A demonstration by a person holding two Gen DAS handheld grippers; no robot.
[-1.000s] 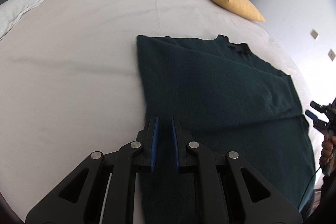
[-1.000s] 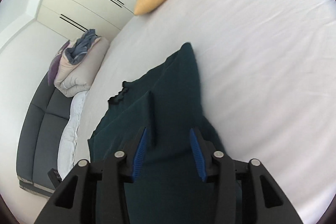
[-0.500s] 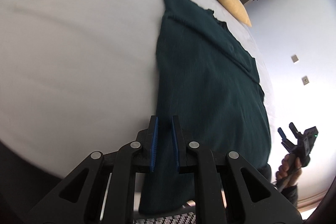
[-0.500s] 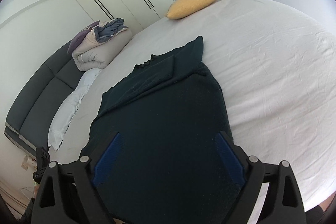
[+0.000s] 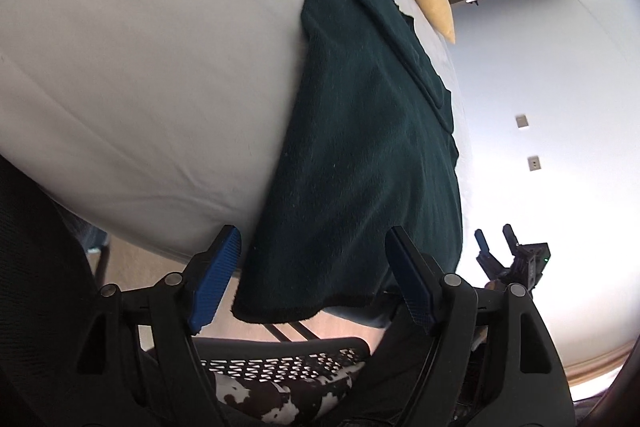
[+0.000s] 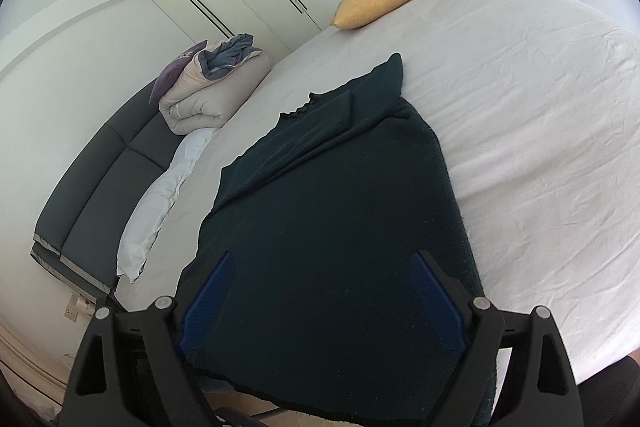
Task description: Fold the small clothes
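Lying lengthwise on the white bed [image 6: 540, 131], the dark green sweater [image 6: 332, 227] is seen with its long axis running straight away from both grippers, its hem draped over the near edge. The left gripper [image 5: 312, 271] and the right gripper [image 6: 324, 299] are held wide apart, empty, each straddling the hem about equally near. Only the right view reveals the folded duvet [image 6: 208, 95]; only the left shows the hem hanging free.

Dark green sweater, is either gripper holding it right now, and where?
Neither. The left gripper and right gripper are both open; the sweater lies free on the bed.
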